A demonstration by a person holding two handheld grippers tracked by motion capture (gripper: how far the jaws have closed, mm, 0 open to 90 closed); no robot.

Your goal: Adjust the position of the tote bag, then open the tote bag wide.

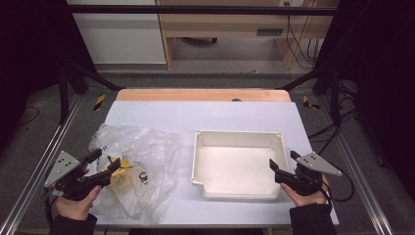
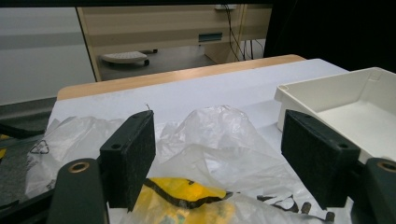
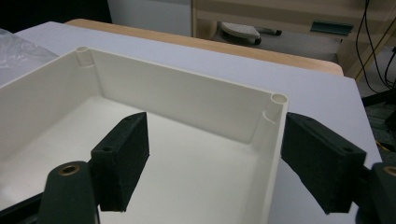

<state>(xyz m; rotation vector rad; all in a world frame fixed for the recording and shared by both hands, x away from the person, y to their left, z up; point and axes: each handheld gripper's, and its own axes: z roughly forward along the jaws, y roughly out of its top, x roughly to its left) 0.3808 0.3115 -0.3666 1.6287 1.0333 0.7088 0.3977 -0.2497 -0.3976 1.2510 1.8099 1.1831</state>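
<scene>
Overhead, a white-covered table (image 1: 215,117) with wooden far edge, dim grey-floored room.

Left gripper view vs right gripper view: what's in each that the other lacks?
Left gripper view: a yellow packet inside the clear plastic bag, under the open left gripper.
Right gripper view: the open right gripper straddling the side wall of the white tray, one jaw inside, one outside.
Both: the tray, some of the bag, the white table cover.
</scene>
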